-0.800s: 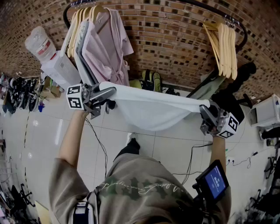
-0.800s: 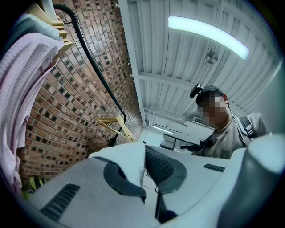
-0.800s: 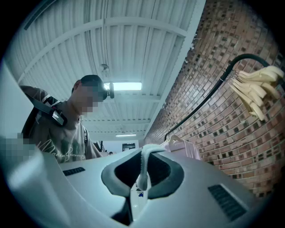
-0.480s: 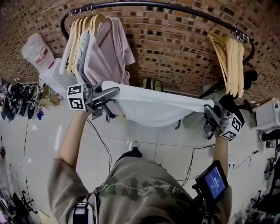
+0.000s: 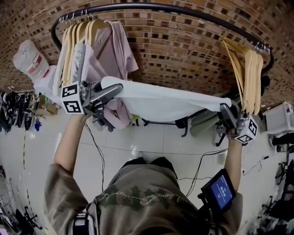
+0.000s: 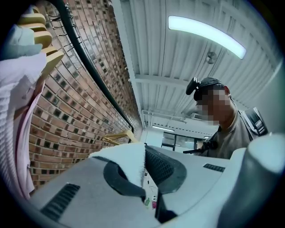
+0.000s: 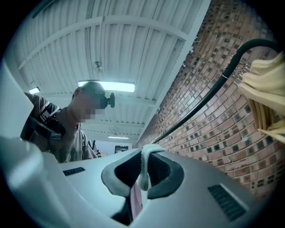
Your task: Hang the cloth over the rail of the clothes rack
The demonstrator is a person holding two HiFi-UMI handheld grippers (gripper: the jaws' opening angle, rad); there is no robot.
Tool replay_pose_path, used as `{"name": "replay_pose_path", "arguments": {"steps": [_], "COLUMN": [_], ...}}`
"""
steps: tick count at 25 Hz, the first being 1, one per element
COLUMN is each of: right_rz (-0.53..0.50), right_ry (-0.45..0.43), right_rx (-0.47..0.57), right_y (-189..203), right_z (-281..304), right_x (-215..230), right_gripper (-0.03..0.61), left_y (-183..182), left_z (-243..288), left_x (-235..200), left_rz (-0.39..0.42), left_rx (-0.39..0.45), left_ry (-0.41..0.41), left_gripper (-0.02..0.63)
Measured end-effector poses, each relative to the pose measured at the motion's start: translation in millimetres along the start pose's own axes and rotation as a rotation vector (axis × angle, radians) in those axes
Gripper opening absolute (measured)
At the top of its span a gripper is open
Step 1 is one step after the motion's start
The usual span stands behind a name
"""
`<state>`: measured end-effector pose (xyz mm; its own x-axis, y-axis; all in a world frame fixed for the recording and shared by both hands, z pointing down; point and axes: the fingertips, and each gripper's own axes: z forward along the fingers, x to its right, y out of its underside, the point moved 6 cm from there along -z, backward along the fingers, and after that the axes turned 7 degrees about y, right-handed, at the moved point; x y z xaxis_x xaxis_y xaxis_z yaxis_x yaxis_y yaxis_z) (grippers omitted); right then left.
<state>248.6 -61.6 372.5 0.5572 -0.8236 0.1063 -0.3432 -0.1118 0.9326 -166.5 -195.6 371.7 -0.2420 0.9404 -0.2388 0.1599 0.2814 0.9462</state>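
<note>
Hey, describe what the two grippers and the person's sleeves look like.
Both the left gripper and right gripper have grey metallic bodies with dark textured jaw pads, and each carries a white cube printed with black square markers. A thin black cable hangs below the left one. The person wears a short-sleeved olive T-shirt.

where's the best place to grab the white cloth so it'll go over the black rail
By its two ends along the top edge, one per tool, coming from the person's side. The left tool and right tool are shut on those ends now, so the white cloth stretches wide, roughly along the rail, ready to drape evenly.
</note>
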Motion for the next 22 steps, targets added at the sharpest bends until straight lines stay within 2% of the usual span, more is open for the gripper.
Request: {"name": "replay_pose_path", "arguments": {"steps": [9, 12, 22], "right_rz": [0.027, 0.03, 0.01], "right_ry": [-0.023, -0.039, -0.12], "right_rx": [-0.009, -0.01, 0.002], "right_y": [-22, -36, -85], "right_z": [9, 15, 41], "right_x": [40, 50, 81], "right_gripper": [0.018, 0.018, 0.018], "left_y": [-15, -29, -79], "left_z": [17, 22, 39], "left_x": [-14, -16, -32], "left_rz": [0.004, 0.026, 0.021], "left_rx": [-0.005, 0.012, 0.064], "left_ry": [-0.048, -0.047, -0.047], "left_gripper": [0.015, 0.015, 0.015]}}
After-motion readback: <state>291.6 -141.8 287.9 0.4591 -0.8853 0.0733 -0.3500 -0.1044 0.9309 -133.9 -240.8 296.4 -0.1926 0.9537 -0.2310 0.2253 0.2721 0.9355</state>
